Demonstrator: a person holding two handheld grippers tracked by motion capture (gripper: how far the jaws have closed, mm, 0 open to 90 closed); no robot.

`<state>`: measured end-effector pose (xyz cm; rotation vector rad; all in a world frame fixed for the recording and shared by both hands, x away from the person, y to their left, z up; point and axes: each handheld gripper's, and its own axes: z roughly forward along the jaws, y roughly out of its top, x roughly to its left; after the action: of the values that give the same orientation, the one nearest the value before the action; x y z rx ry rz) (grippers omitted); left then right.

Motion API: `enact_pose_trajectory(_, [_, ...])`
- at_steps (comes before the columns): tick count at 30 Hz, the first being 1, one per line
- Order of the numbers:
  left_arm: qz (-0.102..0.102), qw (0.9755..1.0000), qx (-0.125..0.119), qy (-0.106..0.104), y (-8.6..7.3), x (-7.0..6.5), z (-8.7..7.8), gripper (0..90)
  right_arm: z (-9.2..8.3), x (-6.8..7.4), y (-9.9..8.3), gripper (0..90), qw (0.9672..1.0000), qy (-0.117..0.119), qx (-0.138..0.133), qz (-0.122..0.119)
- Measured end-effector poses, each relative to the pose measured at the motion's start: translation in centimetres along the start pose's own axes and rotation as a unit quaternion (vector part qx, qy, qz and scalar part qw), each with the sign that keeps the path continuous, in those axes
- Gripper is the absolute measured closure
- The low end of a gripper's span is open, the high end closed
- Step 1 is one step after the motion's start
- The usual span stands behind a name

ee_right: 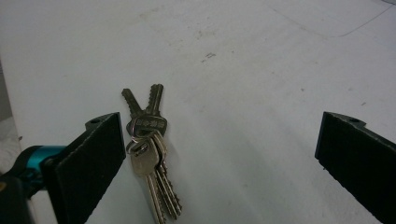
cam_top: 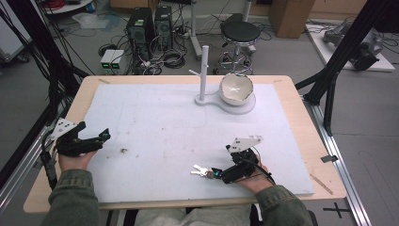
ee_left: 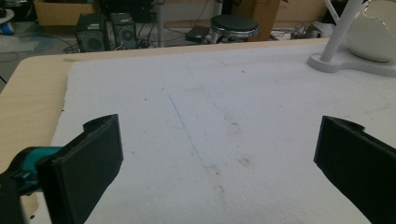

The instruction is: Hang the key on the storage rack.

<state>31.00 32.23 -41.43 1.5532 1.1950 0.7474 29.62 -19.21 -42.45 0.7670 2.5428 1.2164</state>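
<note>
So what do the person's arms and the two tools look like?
Both sleeves are olive green. The left tool and right tool are black, each topped with a grey three-cornered plate and trailing a black cable. In the gripper views the jaws are flat black blocks, with a teal part beside one.

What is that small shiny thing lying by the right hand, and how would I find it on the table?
Start at the big white mat covering the wooden table, then go to its near edge, where the right gripper is held. Just off its open fingers lies a bunch of keys, several silvery keys fanned out from one ring. It is the only metal item there; the white stand and bowl sit far across.
</note>
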Motion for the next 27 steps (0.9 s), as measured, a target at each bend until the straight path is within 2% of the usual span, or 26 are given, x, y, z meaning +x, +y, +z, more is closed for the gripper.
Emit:
enact_pose_trajectory(9, [-0.001, 1.0, 0.0, -0.001, 0.0, 0.0, 0.1, 1.7, 0.6, 0.4, 0.0, 0.6, 0.9996, 0.021, 0.016, -0.011])
enact_pose_trajectory(10, [-0.001, 1.0, 0.0, -0.001, 0.0, 0.0, 0.1, 1.7, 0.6, 0.6, 0.0, 0.6, 0.9994, 0.025, 0.021, -0.005])
enact_pose_trajectory(18, [0.0, 1.0, 0.001, -0.001, 0.0, 0.0, 0.1, 1.7, 1.1, 1.1, 0.0, 0.7, 0.9982, 0.041, 0.043, -0.013])
enact_pose_trajectory(20, [0.0, 1.0, 0.001, -0.001, 0.0, 0.0, 0.1, 1.7, 1.1, 1.1, 0.1, 5.6, 0.9976, 0.05, 0.044, -0.019])
enact_pose_trajectory(24, [0.002, 1.0, 0.002, -0.001, 0.0, 0.0, 0.1, 1.8, 1.3, 1.5, 0.2, 6.9, 0.9968, 0.056, 0.052, -0.023])
enact_pose_trajectory(25, [0.002, 1.0, 0.002, -0.001, 0.0, 0.0, 0.1, 1.7, 1.4, 1.6, 0.2, 9.9, 0.9964, 0.059, 0.055, -0.025])
enact_pose_trajectory(26, [0.001, 1.0, 0.002, -0.001, 0.0, 0.0, 0.1, 1.7, 1.4, 1.7, 0.2, 17.2, 0.9958, 0.066, 0.057, -0.029])
enact_pose_trajectory(27, [0.001, 1.0, 0.002, -0.001, 0.0, 0.0, 0.1, 1.7, 1.4, 1.7, 0.2, 17.2, 0.9958, 0.066, 0.057, -0.029])
